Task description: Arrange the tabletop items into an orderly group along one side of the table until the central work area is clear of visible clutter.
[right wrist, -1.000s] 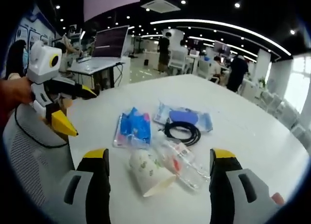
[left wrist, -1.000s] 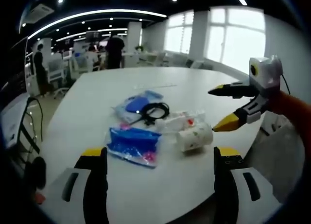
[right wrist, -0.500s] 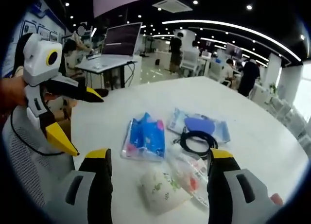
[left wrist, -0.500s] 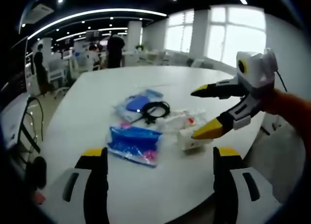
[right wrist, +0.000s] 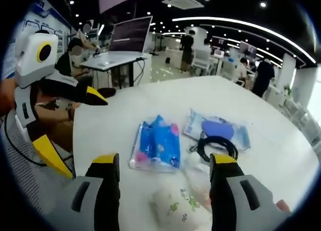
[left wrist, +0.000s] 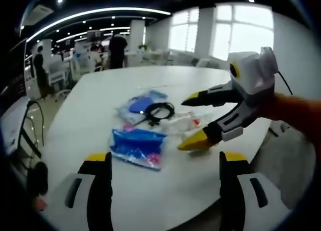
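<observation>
Right gripper view shows a blurry paper cup (right wrist: pixel 181 210), perhaps, between its jaws.

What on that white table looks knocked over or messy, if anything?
The paper cup lies tipped on its side between the right tongs, which are open around it. Beside it, a blue packet, a black cable coil on a clear pouch, and a crumpled clear bag sit bunched mid-table, not lined up along a side.
</observation>
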